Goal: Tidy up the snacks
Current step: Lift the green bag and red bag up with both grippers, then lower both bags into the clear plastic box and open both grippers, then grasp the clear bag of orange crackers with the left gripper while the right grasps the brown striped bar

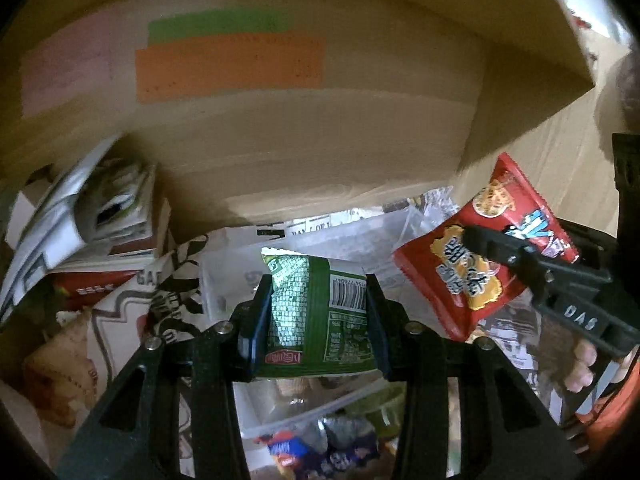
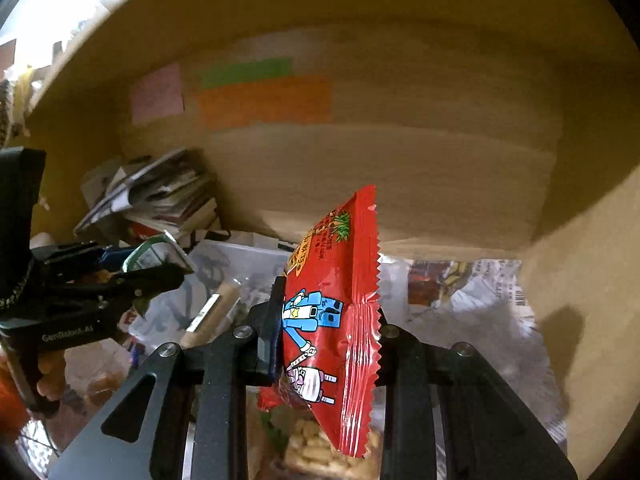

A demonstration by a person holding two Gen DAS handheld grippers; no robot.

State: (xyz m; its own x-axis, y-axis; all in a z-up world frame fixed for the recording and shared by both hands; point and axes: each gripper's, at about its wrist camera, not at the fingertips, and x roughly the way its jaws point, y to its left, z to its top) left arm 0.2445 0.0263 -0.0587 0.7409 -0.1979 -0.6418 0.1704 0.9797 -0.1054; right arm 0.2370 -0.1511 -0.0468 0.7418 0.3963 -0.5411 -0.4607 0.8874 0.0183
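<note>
in left gripper (image 1: 318, 320): green snack packet (image 1: 320, 316), white barcode, upright.

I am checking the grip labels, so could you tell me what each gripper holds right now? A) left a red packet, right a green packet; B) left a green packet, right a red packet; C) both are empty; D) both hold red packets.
B: the left gripper pinches the green packet, and the right gripper clamps the red packet.

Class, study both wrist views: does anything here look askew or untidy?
Yes. The stack of books and papers at the back left leans unevenly, pages splaying out. The green packet and red packet are simply held, not damaged.
</note>
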